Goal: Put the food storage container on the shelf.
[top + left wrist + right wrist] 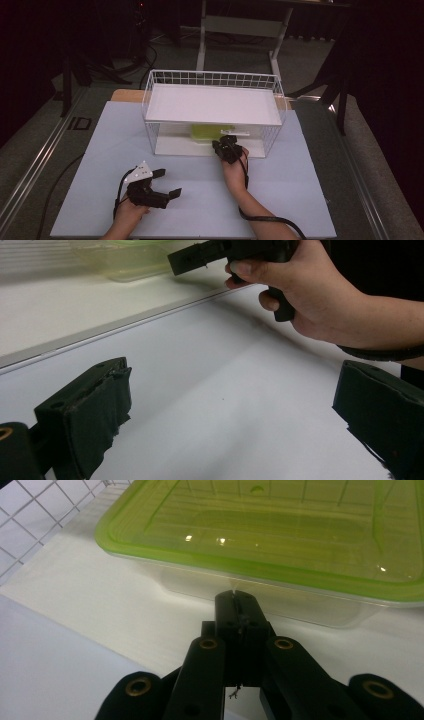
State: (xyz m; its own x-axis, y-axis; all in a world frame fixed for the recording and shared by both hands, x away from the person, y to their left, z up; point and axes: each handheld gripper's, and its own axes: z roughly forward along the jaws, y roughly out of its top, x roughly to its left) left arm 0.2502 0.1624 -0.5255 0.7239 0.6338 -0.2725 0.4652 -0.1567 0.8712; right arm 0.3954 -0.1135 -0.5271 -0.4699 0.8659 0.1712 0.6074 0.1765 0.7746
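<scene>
Evidently reaching into the lower level of the white wire-mesh basket shelf [280, 127] standing on the pale blue table [280, 200]; sitting there on the shelf's white bottom board, towards the middle, the clear plastic food container with a translucent green lid [280, 530], tucked under the upper white board, so approaching low and from the open front looks like the only sensible way in; pressing the right tongs [236, 600] together, jaws fully closed with nothing between them, tips lying just at the container's near wall below the lid rim, whether touching or just short being too close to tell; probably nudging or lining up on the box rather than gripping it, judging by the shut jaws. Stretching the right hand [305, 295] forward, forearm straight out across the table, fingers wrapped round the black handle, cable trailing back along the arm. Resting the left tongs [167, 184] low over bare table well short of the shelf, jaws spread wide and holding nothing, pointing rightwards towards the other hand; likely waiting in reserve while the right side works.
</scene>
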